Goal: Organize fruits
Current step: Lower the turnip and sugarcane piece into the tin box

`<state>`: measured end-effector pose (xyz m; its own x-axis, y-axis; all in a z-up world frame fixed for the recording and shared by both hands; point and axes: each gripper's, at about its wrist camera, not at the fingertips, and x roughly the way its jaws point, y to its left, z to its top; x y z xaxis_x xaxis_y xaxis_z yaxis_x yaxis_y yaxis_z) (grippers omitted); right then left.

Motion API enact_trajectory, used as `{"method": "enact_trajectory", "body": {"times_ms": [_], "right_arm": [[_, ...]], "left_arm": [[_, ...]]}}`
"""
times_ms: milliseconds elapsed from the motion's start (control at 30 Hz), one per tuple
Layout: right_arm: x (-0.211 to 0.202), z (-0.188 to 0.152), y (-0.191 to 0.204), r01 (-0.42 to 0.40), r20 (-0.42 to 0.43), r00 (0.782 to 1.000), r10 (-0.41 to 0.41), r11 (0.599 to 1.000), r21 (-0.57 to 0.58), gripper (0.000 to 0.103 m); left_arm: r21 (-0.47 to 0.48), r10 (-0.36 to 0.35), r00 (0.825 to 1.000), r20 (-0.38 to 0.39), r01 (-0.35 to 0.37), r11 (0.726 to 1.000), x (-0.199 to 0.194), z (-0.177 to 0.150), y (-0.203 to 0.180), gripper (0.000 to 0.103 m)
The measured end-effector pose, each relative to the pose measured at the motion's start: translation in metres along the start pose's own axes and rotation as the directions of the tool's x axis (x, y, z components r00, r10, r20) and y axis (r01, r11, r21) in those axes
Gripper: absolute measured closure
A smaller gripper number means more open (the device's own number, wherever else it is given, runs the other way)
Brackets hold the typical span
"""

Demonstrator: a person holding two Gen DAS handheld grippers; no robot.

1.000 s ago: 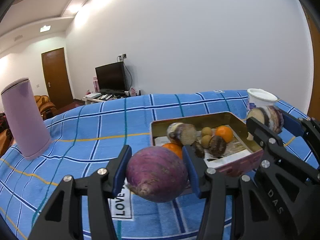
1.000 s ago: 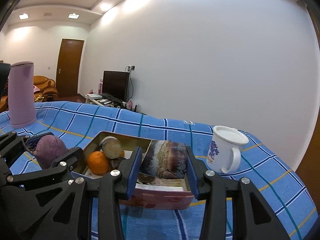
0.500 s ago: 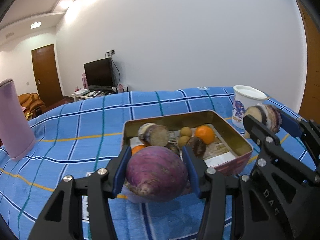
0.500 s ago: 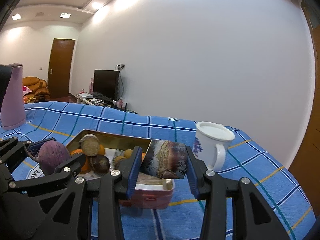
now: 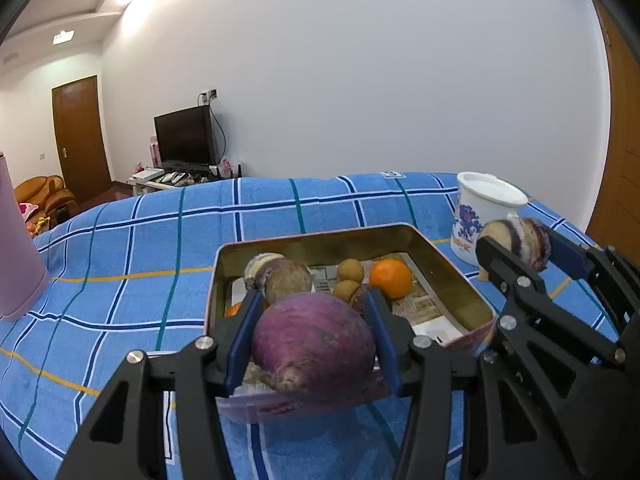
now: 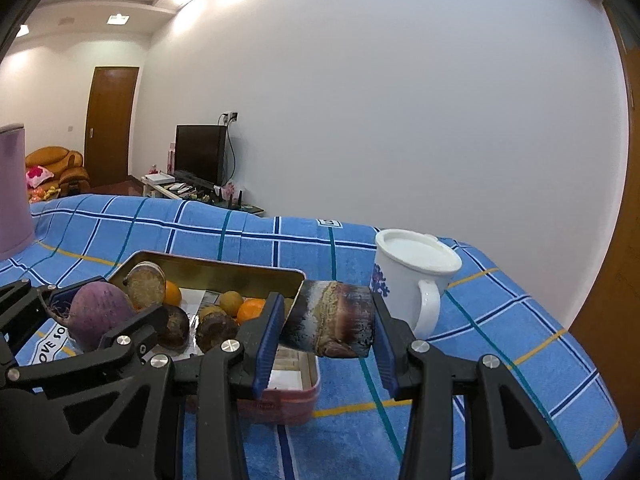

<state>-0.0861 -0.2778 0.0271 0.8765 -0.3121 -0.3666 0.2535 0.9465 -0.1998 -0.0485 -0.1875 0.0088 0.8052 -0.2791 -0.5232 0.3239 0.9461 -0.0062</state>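
Over the near end of the tin, at 6 o'clock in the left wrist view, the left claw holds a purple root between its blue pads, root tip toward the camera. The root hangs above the tin's near rim and hides part of it. At 3 o'clock in that view the right claw holds a cut piece, pale on its face and dark-banded at the rim, just in front of the mug.

From the right wrist view the right claw grips the same piece, its streaked brown and cream side toward the lens, above the tin's right near corner. The mug stands just beyond at 1 o'clock, its handle toward the camera. At 9 o'clock the left claw shows with the root in it, over the tin's left edge.

Inside the tin lie an orange, two small tan round fruits, a cut tuber propped at the far left, and a second orange mostly hidden behind the left pad. Printed paper lines the bottom. The right wrist view adds two dark round fruits near the front.

A blue checked cloth covers the worktop. A pink cylinder stands at 9 o'clock, well apart from the tin. A label reading "LOVE" lies on the cloth by the tin's left side.
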Motion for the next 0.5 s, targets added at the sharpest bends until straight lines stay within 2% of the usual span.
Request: {"method": "enact_trajectory", "body": {"times_ms": [267, 500], "right_arm": [[0.011, 0.013, -0.001, 0.002, 0.002, 1.000, -0.002, 1.000, -0.011, 0.058], [0.026, 0.027, 0.003, -0.014, 0.009, 1.000, 0.014, 1.000, 0.005, 0.058]], "left_arm": [[-0.033, -0.006, 1.000, 0.003, 0.006, 0.999, 0.005, 0.013, 0.005, 0.049], [-0.057, 0.022, 1.000, -0.006, -0.022, 0.998, 0.017, 0.022, 0.015, 0.049]]}}
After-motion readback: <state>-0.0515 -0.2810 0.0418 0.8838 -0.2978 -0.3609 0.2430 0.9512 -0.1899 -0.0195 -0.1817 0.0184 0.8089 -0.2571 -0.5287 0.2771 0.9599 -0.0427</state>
